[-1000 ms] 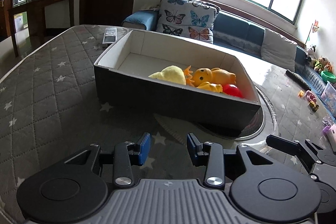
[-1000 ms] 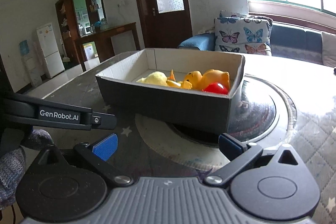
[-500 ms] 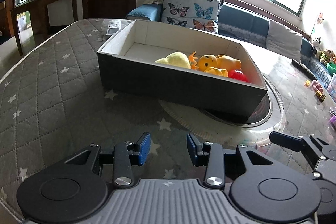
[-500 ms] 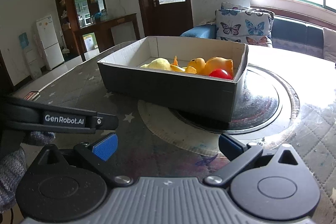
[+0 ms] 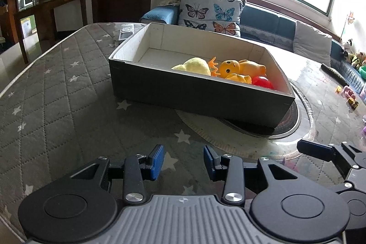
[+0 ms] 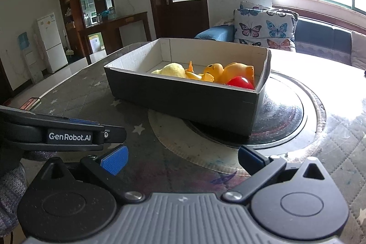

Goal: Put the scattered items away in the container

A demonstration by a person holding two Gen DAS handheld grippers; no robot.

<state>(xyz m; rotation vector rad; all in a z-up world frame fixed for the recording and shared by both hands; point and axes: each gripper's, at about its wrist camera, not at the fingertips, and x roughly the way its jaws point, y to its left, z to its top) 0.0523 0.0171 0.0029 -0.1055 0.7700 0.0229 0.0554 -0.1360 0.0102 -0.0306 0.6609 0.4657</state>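
Note:
A dark cardboard box (image 5: 196, 95) (image 6: 183, 97) with a white inside stands on the table ahead of both grippers. In it lie a pale yellow plush toy (image 5: 194, 65) (image 6: 170, 70), orange rubber ducks (image 5: 242, 68) (image 6: 231, 71) and a red ball (image 5: 262, 82) (image 6: 240, 82). My left gripper (image 5: 183, 161) is open and empty, well short of the box. My right gripper (image 6: 181, 158) is open wide and empty, also short of the box. The left gripper's body (image 6: 61, 134) shows at the left of the right wrist view.
The table has a quilted grey star-patterned cover (image 5: 57, 88) and a round inset plate (image 6: 286, 116) under the box's right end. A remote control (image 5: 125, 30) lies beyond the box's far left corner. Small toys (image 5: 347, 95) lie at the table's right edge. A sofa with butterfly pillows (image 5: 212, 13) stands behind.
Both grippers have drawn back and risen a little from the box, which now looks smaller and farther. Neither gripper's opening has changed.

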